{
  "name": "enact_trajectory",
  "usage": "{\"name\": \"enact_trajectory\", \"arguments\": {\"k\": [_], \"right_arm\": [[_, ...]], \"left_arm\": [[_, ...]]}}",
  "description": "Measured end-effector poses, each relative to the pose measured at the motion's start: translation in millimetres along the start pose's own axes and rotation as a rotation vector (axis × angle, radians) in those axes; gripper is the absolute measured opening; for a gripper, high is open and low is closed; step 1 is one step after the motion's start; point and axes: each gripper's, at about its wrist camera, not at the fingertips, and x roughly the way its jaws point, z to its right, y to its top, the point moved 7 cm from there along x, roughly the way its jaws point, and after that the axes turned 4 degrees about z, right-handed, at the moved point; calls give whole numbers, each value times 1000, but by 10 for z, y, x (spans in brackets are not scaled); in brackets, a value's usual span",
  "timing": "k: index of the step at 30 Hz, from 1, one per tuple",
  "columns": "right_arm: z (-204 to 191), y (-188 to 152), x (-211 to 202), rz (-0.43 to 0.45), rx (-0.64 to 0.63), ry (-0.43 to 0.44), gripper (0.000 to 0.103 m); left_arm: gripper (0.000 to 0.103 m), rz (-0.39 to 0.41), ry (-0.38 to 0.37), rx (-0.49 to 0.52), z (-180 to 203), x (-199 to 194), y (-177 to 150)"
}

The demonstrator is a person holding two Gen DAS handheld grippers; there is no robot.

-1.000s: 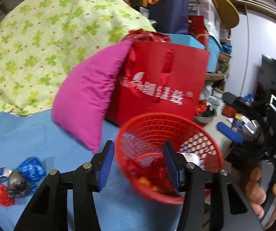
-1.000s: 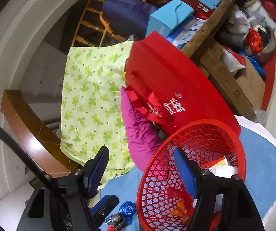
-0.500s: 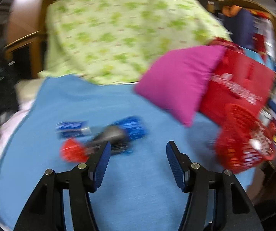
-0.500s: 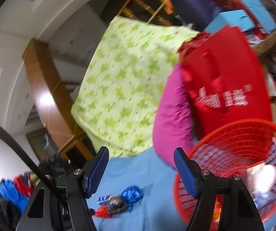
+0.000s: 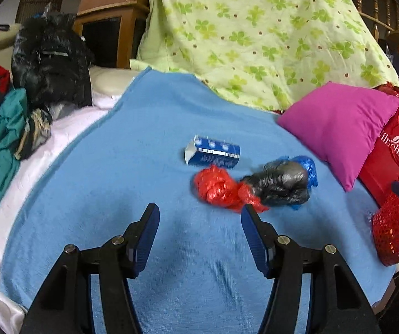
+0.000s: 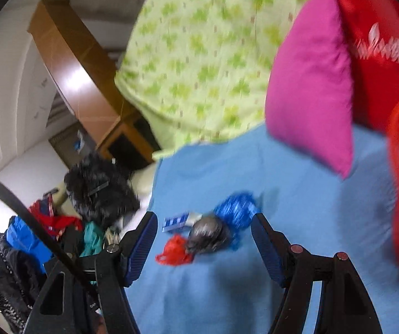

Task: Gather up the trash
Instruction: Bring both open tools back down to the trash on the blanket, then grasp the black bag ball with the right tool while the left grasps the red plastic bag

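Note:
On the blue blanket [image 5: 132,172] lie a blue-and-white carton [image 5: 212,154], a crumpled red bag [image 5: 220,188], a black bag [image 5: 281,183] and a blue bag [image 5: 309,168], all close together. My left gripper [image 5: 200,220] hovers open just short of the red bag, with nothing between its fingers. In the right wrist view the same heap shows: carton [image 6: 178,220], red bag [image 6: 174,252], black bag [image 6: 207,235], blue bag [image 6: 237,210]. My right gripper [image 6: 203,226] is open, above and short of the heap. The red mesh basket [image 5: 395,235] stands at the right edge.
A magenta pillow [image 5: 341,125] and a red paper bag [image 5: 394,153] lie right of the trash. A green clover quilt [image 5: 255,33] is heaped behind. Dark and teal clothes [image 5: 41,69] pile up at the left beside the blanket's edge.
Both grippers swung left, away from the red basket, to face the trash heap on the blanket. The basket slid to the right edge of both views.

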Motion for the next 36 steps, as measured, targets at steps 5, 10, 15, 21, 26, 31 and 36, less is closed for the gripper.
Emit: {"name": "enact_trajectory", "arguments": {"k": [5, 10, 15, 21, 26, 31, 36], "right_arm": [[-5, -202, 587, -130, 83, 8, 74], [9, -329, 1119, -197, 138, -43, 74], [108, -465, 1553, -263, 198, -114, 74], [97, -772, 1787, -392, 195, -106, 35], [100, -624, 1442, -345, 174, -54, 28], [226, -439, 975, -286, 152, -46, 28], [342, -219, 621, -210, 101, -63, 28]], "left_arm": [[62, -26, -32, -19, -6, 87, -19], [62, -49, -49, -28, -19, 127, -54], [62, -50, -33, -25, -99, 170, -38], [62, -60, -46, -56, -150, 234, -12], [66, -63, -96, -124, -96, 370, 108], [68, -77, -101, -108, 83, 631, 207], [68, -140, -55, -78, 251, 1000, 158]]}}
